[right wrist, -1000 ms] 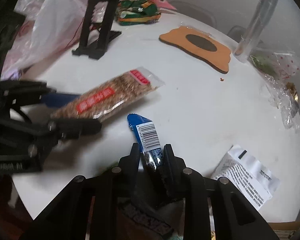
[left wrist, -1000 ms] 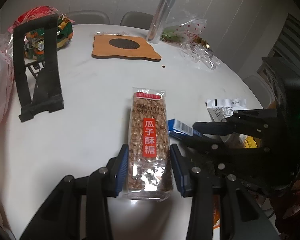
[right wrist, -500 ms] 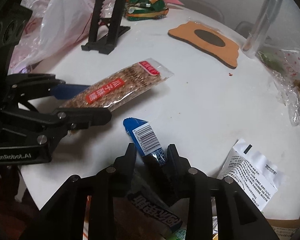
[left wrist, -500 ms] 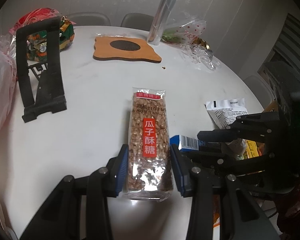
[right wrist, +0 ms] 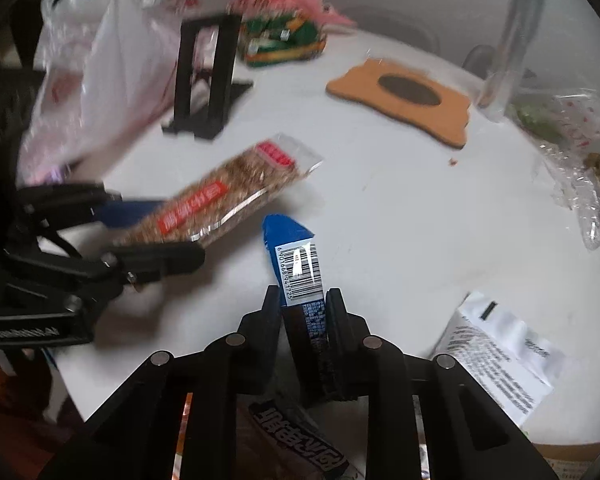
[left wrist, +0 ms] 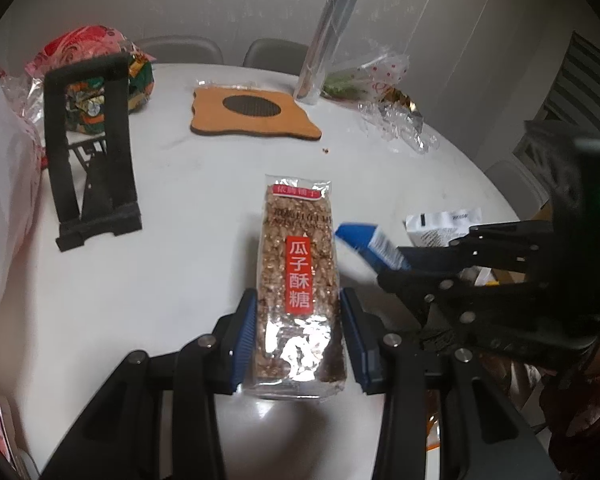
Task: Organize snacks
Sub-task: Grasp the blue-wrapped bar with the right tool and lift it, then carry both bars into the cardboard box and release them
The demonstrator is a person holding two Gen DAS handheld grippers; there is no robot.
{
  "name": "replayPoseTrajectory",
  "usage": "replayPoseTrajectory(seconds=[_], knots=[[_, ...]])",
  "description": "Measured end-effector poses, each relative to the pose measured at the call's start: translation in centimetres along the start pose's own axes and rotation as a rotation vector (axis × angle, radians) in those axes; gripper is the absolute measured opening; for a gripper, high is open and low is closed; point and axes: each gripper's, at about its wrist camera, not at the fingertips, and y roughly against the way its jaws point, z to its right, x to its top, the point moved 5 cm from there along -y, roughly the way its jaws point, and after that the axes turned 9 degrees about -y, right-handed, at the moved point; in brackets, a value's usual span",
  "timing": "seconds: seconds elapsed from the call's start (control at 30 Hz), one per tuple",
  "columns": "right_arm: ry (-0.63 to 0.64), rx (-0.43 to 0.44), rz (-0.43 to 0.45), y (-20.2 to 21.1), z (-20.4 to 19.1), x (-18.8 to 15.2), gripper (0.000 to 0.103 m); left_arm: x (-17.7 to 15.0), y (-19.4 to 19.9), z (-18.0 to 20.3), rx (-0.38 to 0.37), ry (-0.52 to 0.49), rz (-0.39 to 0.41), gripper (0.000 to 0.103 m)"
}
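A long clear pack of seed brittle with a red label [left wrist: 298,264] sticks forward over the white table [left wrist: 180,240], and my left gripper [left wrist: 298,320] is shut on its near end, blue pads against both sides. My right gripper [right wrist: 304,308] is shut on a narrow blue snack packet [right wrist: 296,256] with a barcode, whose free end points up and forward. In the left wrist view the blue packet [left wrist: 370,240] sits just right of the brittle, gripped by the right gripper [left wrist: 400,268]. The right wrist view shows the brittle pack [right wrist: 228,196] and left gripper [right wrist: 152,228] at left.
A black stand [left wrist: 90,152] stands at left, an orange mat [left wrist: 256,118] and a clear tube [left wrist: 332,36] farther back. A white pouch [right wrist: 496,356] lies at the right edge. A candy bag [left wrist: 96,76] and plastic bags [right wrist: 96,80] crowd the far left. A dark wrapper [right wrist: 296,436] lies below my right gripper.
The right jaws loosened around the blue packet, then clamped it again; its free end now stands higher. The left gripper and brittle pack have stayed put.
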Motion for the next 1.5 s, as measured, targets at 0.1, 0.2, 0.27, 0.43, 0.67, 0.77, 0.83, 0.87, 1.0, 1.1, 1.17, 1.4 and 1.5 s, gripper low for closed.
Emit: replayPoseTrajectory(seconds=[0.1,0.2,0.27,0.43,0.67,0.77,0.83,0.87,1.0,1.1,1.17,1.4,1.5], knots=[[-0.027,0.014,0.058,2.0,0.0,0.4,0.016,0.6,1.2,0.2,0.006,0.009,0.039,0.038],[-0.046,0.007,0.121,4.3,-0.1,0.6,0.016,1.3,2.6,1.0,0.006,0.004,0.079,0.038],[-0.061,0.012,0.173,6.4,-0.2,0.5,0.016,1.8,3.5,1.7,-0.001,-0.003,0.102,0.038],[-0.082,0.024,0.313,12.6,-0.3,-0.1,0.016,3.6,6.4,5.1,-0.011,-0.062,0.173,0.038],[-0.120,-0.031,0.511,21.9,1.9,-3.3,0.016,6.6,10.3,13.6,-0.078,-0.210,0.272,0.038],[-0.168,-0.069,0.595,25.7,4.3,-5.4,0.016,8.0,11.4,17.9,-0.112,-0.288,0.297,0.038],[-0.195,-0.098,0.634,27.7,6.0,-6.7,0.016,9.0,11.7,20.9,-0.143,-0.340,0.307,0.038],[-0.210,-0.115,0.650,28.6,6.9,-7.4,0.016,9.6,11.7,22.5,-0.158,-0.369,0.310,0.038],[-0.276,-0.203,0.690,31.5,10.8,-10.1,0.016,11.1,11.0,27.8,-0.202,-0.446,0.301,0.038],[-0.334,-0.260,0.683,31.9,14.0,-12.2,0.016,12.1,9.8,31.1,-0.218,-0.490,0.283,0.038],[-0.374,-0.256,0.661,31.6,15.8,-13.3,0.016,12.3,8.8,33.1,-0.243,-0.520,0.252,0.038],[-0.455,-0.246,0.530,28.5,20.7,-15.7,0.016,11.9,3.7,37.5,-0.292,-0.616,0.085,0.038],[-0.459,-0.236,0.474,26.8,21.8,-16.1,0.016,11.8,1.8,38.5,-0.304,-0.639,0.019,0.038]])
